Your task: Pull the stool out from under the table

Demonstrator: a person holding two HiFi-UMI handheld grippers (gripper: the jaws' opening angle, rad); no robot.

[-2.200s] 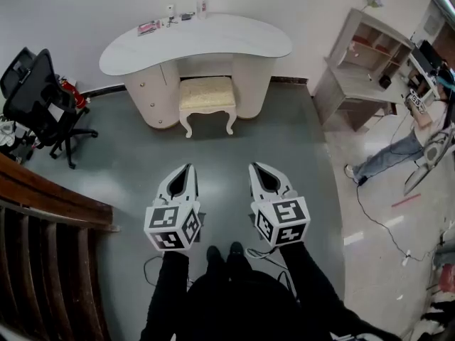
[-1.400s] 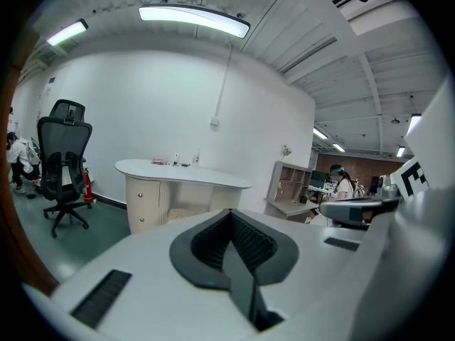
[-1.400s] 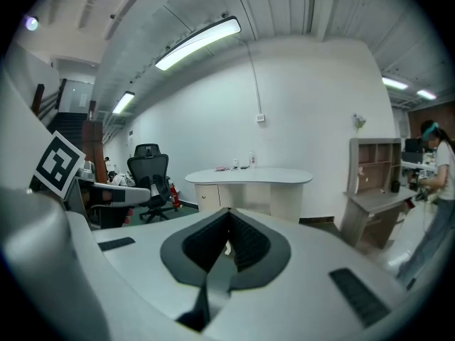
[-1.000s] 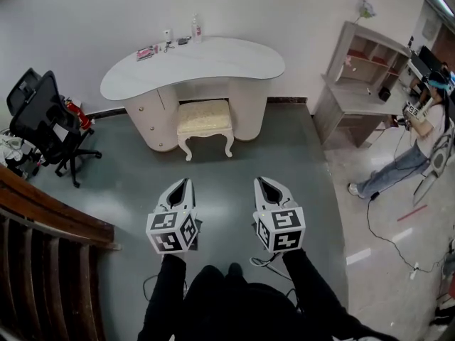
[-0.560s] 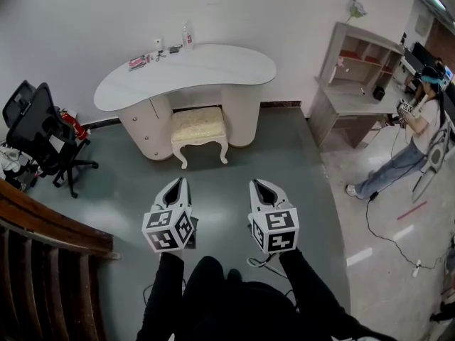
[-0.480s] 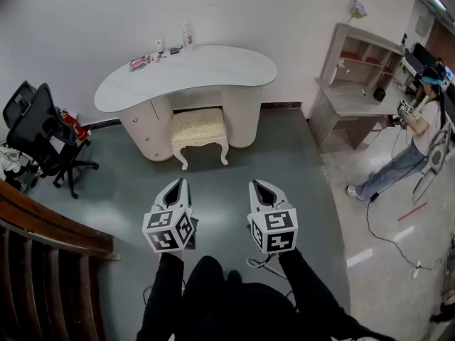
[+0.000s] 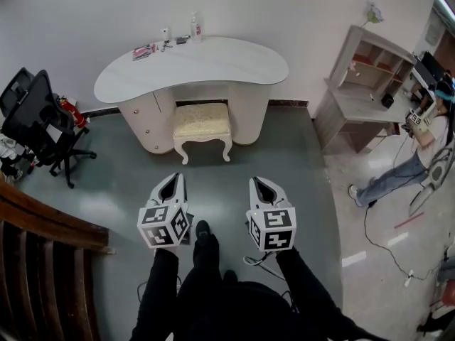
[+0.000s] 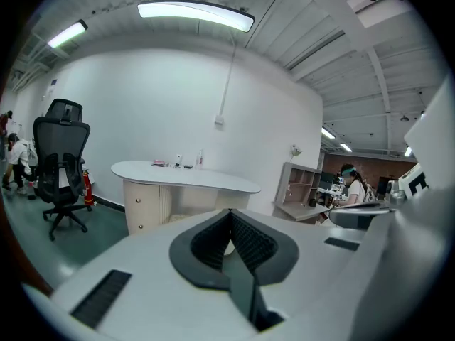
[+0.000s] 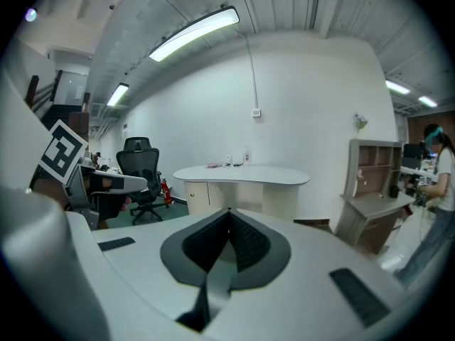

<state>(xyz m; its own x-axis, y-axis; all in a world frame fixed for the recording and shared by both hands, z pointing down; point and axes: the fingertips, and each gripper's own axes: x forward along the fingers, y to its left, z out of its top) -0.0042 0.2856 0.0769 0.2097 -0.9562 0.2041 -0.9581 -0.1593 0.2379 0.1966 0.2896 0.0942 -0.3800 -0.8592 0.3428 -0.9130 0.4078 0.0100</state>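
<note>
Floor: smooth grey-green floor (image 7: 242, 162) with pale reflections; it gives way to a lighter, shinier surface at the right.
Wall: plain white wall (image 7: 298, 6) behind the furniture; a long ceiling strip light (image 8: 195, 14) shows in the left gripper view.
Table: white kidney-shaped table (image 7: 213, 59) on two cream pedestals, set against the wall; small bottles and oddments (image 7: 170, 40) stand at its back edge.
Stool: cream cushioned stool with white curved legs (image 7: 202, 121), in the gap between the two pedestals, its rear half under the tabletop and its front legs on open floor.
Left gripper: white left gripper (image 7: 177, 178), jaws clenched on nothing, over the floor, well apart from the stool.
Right gripper: white right gripper (image 7: 257, 182), jaws likewise pressed together and empty, level with the left one.
Left side: black mesh office chair (image 7: 32, 112), red fire extinguisher (image 7: 71, 111), dark wooden railing (image 7: 43, 226).
Right side: grey-brown shelved desk (image 7: 370, 69); a person (image 7: 409, 158) stands beside it.
</note>
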